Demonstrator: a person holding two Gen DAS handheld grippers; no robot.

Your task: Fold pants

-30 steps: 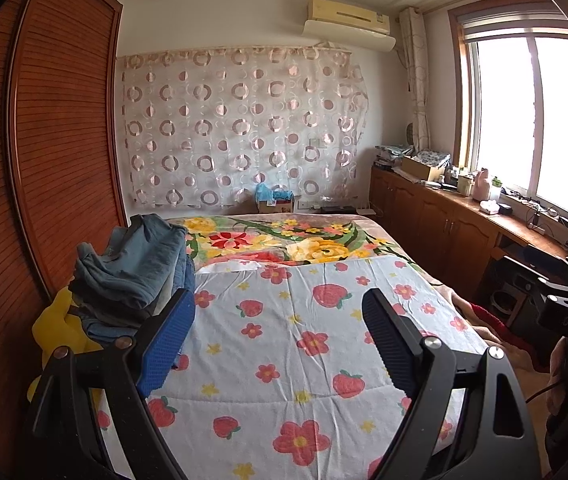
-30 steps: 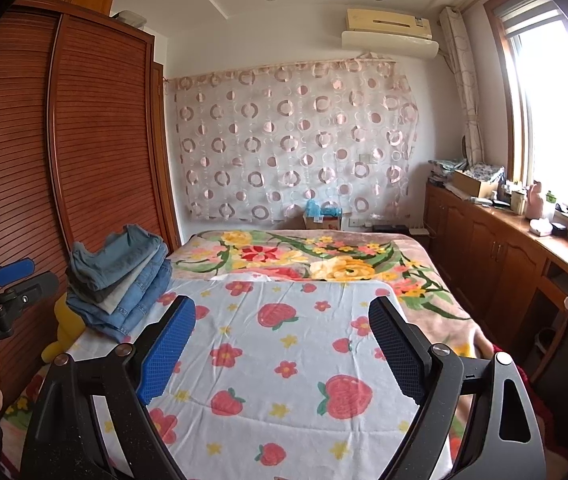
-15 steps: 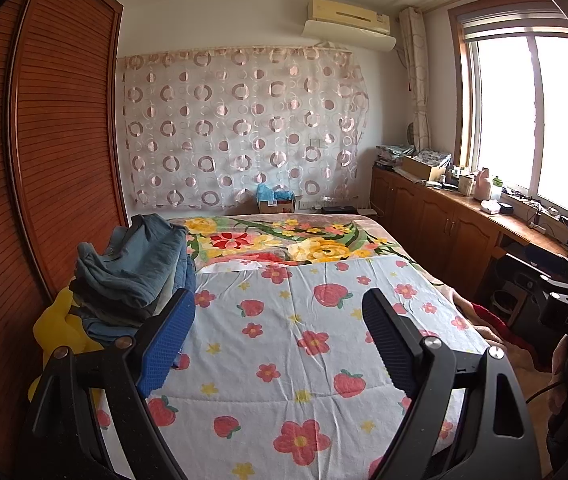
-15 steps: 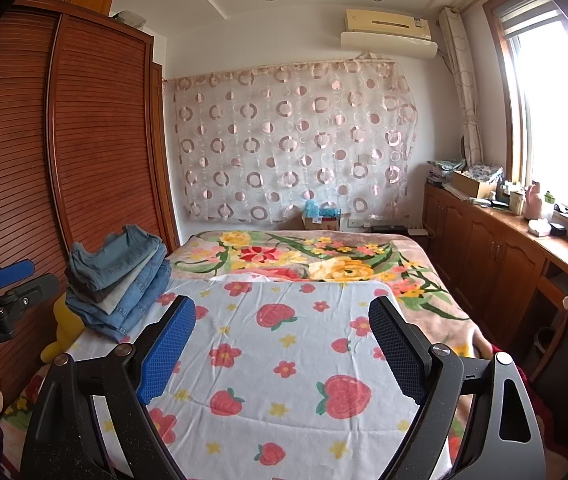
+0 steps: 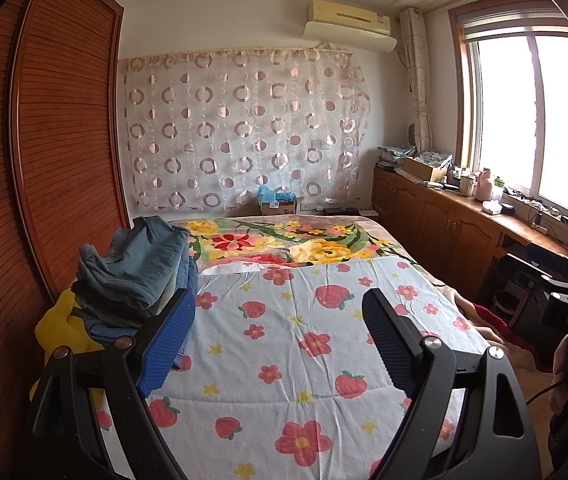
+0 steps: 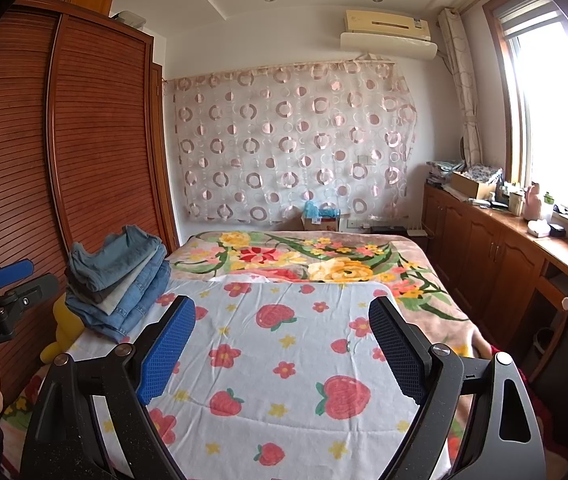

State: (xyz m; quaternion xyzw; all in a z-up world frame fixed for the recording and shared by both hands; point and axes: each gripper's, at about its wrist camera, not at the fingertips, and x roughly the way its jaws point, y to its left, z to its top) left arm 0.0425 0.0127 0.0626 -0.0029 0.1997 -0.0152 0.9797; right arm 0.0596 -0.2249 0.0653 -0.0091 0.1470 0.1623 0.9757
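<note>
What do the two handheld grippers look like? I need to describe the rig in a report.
Left gripper and right gripper: matte black angular frames, silver pivot bolts, blue textured finger pads. White "GenRobot.AI" lettering marks the left body; "DAS" marks the right, where a thin black cable hangs.

My left gripper (image 5: 280, 332) and right gripper (image 6: 282, 344) both have black frames with blue textured pads (image 6: 166, 354). The quilt (image 5: 304, 344) is pale blue-white, printed with red strawberries, pink flowers and small yellow stars. The blanket (image 6: 284, 256) behind it shows yellow and red blooms with green leaves. The stacked pants (image 6: 120, 280) are faded blue denim. The curtain (image 5: 244, 128) is sheer pink with ring patterns. The wardrobe (image 5: 44, 160) is reddish-brown slatted wood.
</note>
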